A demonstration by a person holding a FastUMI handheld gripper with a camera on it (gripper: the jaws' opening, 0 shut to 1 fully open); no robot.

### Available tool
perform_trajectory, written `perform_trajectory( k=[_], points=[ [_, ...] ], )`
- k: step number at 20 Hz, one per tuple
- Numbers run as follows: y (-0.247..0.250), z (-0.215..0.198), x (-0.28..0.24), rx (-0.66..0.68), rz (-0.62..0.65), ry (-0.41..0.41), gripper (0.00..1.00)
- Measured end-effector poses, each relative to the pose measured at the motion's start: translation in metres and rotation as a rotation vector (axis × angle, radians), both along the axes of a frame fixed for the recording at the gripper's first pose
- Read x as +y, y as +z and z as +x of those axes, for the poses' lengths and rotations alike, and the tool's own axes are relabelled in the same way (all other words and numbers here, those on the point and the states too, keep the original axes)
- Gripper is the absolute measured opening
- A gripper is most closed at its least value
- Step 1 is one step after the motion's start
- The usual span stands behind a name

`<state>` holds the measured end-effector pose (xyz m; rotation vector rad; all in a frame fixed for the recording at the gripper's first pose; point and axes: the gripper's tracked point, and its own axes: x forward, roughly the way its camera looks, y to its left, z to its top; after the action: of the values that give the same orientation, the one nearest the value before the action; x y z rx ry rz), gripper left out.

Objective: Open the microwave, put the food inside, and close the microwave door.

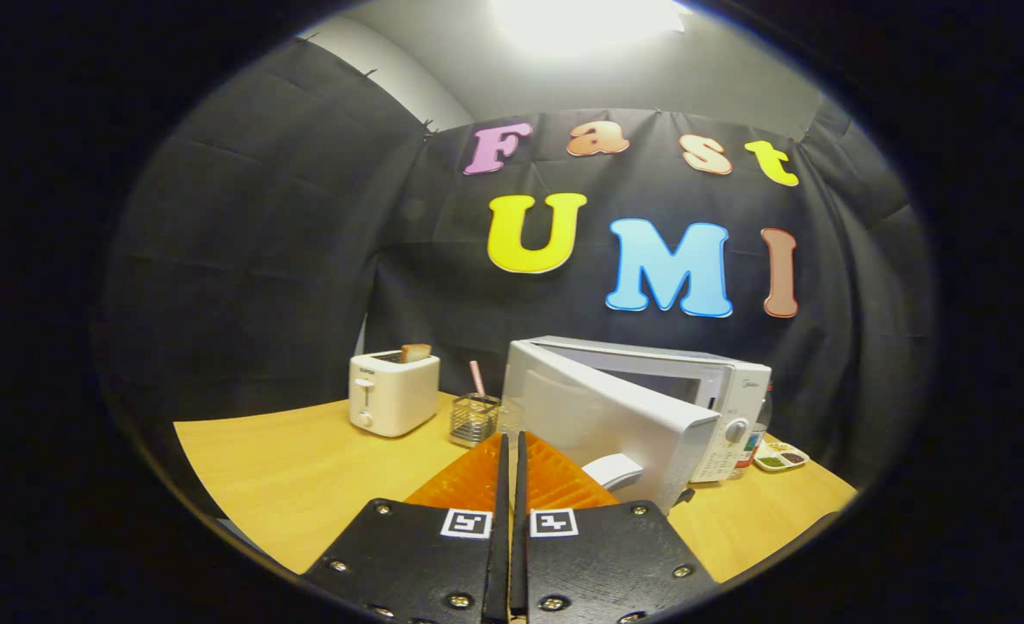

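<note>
The white microwave stands on the wooden table, ahead and to the right of my fingers. Its door hangs partly open, swung out toward me from its left side. A small white rounded object lies low by the door's near edge; I cannot tell what it is. An orange ribbed mat lies on the table right under and beyond my fingertips. My gripper is shut, its fingers pressed together with only a thin slit between them and nothing seen in it.
A white toaster with a slice of bread in it stands at the back left. A wire holder with a striped straw sits between toaster and microwave. A small tray of condiments lies right of the microwave.
</note>
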<state>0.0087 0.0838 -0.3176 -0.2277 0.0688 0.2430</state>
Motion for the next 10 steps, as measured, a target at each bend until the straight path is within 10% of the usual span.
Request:
perform_trajectory(
  k=[10],
  points=[
    [0.004, 0.085, -0.119, 0.025, -0.034, -0.185, 0.02]
  ],
)
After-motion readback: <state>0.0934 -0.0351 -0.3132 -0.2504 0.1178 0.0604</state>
